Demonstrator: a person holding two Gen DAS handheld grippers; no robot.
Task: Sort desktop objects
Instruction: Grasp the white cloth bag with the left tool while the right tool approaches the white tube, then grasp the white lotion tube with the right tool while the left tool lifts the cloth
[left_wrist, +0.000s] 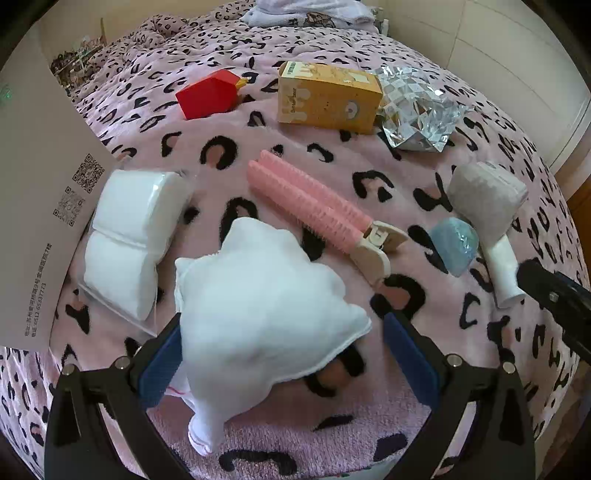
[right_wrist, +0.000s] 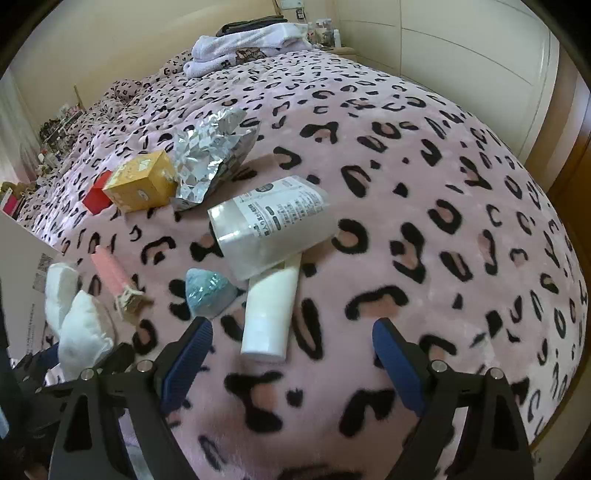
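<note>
On the bed (right_wrist: 424, 192), across its pink spotted blanket, the objects to be sorted are spread around the pink hair clip (left_wrist: 314, 205), taken here as landmark. Just in front of it a white cloth (left_wrist: 266, 310) is seen between the jaws of the left gripper (left_wrist: 288, 354); these are set fairly wide, and whether the cloth is pinched or merely lying beneath cannot be told. To the clip's left a sealed clear pack of white pads (left_wrist: 133, 240) is laid, and past that a large white card or bag wall (left_wrist: 40, 206), perhaps a receptacle; its inside is not shown. Beyond the clip a red box (left_wrist: 210, 94), a yellow carton (left_wrist: 328, 98) (closed, contents unseen) and a crumpled foil bag (left_wrist: 417, 110) are grouped. To the clip's right a blue wrapped item (right_wrist: 210, 295), a white tube (right_wrist: 271, 314) and a white pouch (right_wrist: 273, 229) are lain together. The right gripper (right_wrist: 291, 354) is held over the blanket with jaws wide, holding nothing
</note>
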